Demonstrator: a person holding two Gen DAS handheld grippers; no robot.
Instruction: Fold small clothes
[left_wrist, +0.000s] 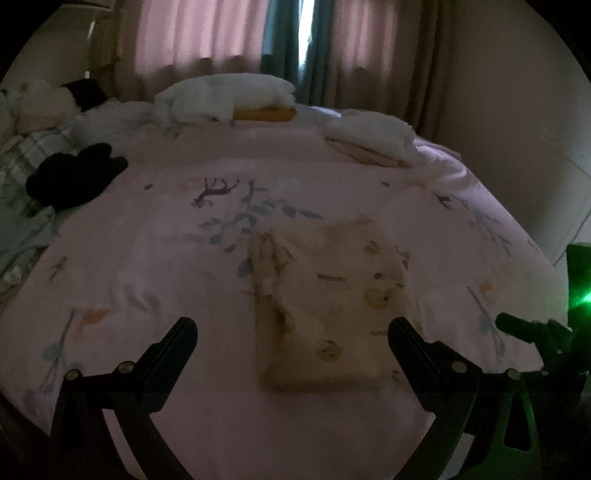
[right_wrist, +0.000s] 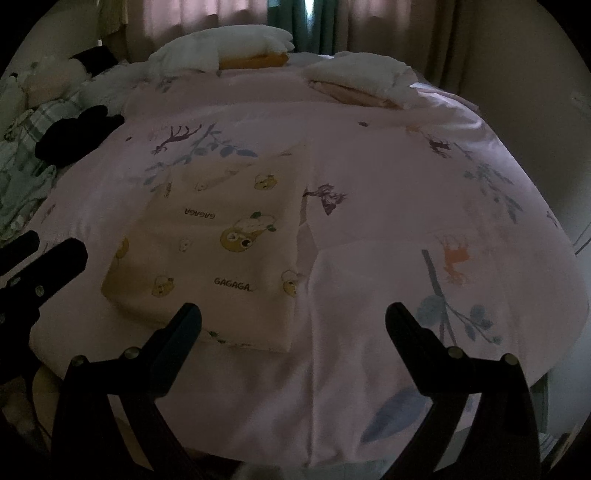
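A small cream garment (left_wrist: 325, 306) with yellow cartoon prints and "GAGAGA" lettering lies folded into a rectangle on the pink bedspread (left_wrist: 147, 258). In the right wrist view the garment (right_wrist: 218, 243) sits left of centre. My left gripper (left_wrist: 291, 332) is open and empty, its fingers straddling the garment's near end just above it. My right gripper (right_wrist: 293, 317) is open and empty, hovering over the garment's near right corner. The right gripper also shows at the right edge of the left wrist view (left_wrist: 532, 328), and the left gripper at the left edge of the right wrist view (right_wrist: 40, 254).
Two stacks of folded clothes (left_wrist: 229, 96) (left_wrist: 373, 140) lie at the far side of the bed. A black garment (left_wrist: 74, 177) and a plaid and pale cloth pile (left_wrist: 22, 192) lie at the left. Curtains (left_wrist: 332, 44) hang behind. The bed's near edge drops off close to the grippers.
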